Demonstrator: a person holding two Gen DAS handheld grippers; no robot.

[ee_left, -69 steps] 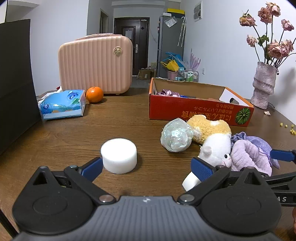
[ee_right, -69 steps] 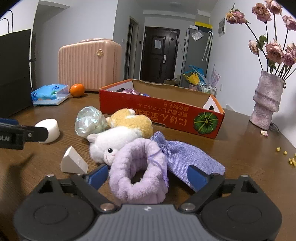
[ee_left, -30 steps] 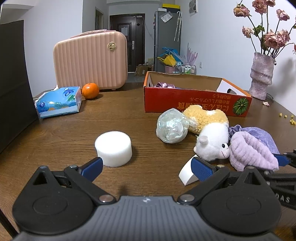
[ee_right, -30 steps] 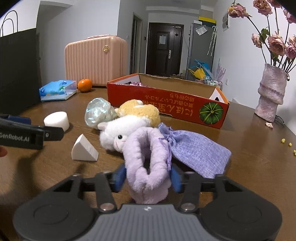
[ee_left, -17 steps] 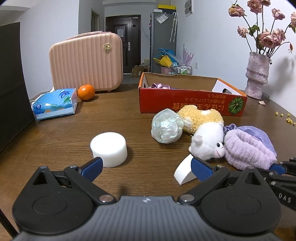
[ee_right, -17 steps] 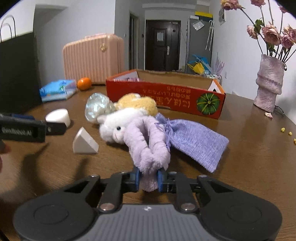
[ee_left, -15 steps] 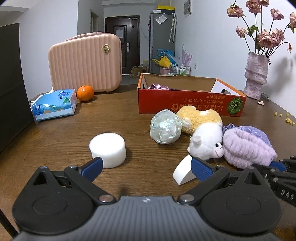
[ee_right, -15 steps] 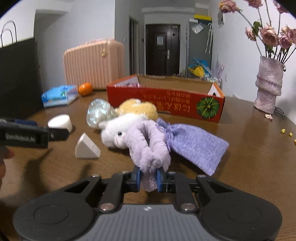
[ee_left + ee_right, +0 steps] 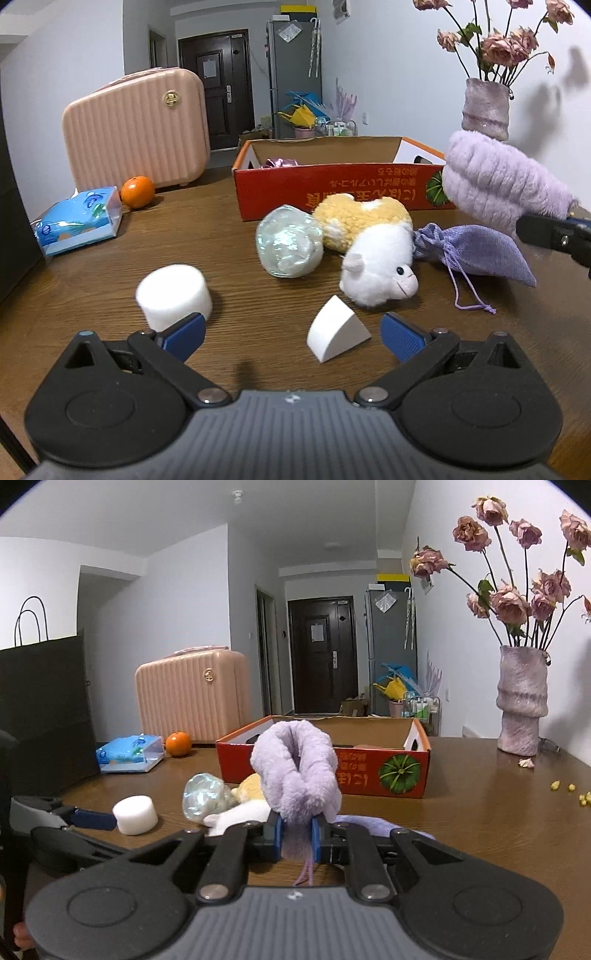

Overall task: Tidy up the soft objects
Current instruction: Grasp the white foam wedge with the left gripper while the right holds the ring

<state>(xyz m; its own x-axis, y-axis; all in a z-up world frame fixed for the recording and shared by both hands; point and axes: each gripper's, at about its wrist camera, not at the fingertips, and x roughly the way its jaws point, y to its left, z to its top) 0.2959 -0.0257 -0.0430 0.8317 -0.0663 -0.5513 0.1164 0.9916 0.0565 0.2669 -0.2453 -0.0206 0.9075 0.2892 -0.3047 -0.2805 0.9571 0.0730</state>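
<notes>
- Right tool (image 9: 295, 835): blue pads pressed together on the lower end of a fluffy lilac headband (image 9: 297, 773); the band is held clear of the counter (image 9: 480, 823), its loop standing up in front of the camera.
- From the left wrist view, the same headband (image 9: 498, 186) is seen raised at the right edge, in front of the red cardboard box (image 9: 340, 186), with the right tool's dark fingers below it.
- Left tool (image 9: 291, 334): blue pads set wide apart, nothing gripped; a white foam wedge (image 9: 338, 334) lies on the counter between them, closer to the right pad, not touched.
- White foam cylinder (image 9: 173, 297) stands just beyond the left pad.
- Further in, a cluster is noted on the counter: an iridescent crumpled ball (image 9: 290, 245) touching a yellow plush (image 9: 360, 221), a white plush animal (image 9: 376, 269) lying against both, and a lilac drawstring pouch (image 9: 476, 251) just right of it, its cord trailing toward the camera.
- Box is open-topped; a shiny purple item (image 9: 280, 163) is seen inside at its left end.
- At the far left: tissue pack (image 9: 79, 225), orange (image 9: 137, 192), pink ribbed suitcase (image 9: 136, 134).
- Vase of dried roses (image 9: 521, 705) stands at the far right of the counter.
</notes>
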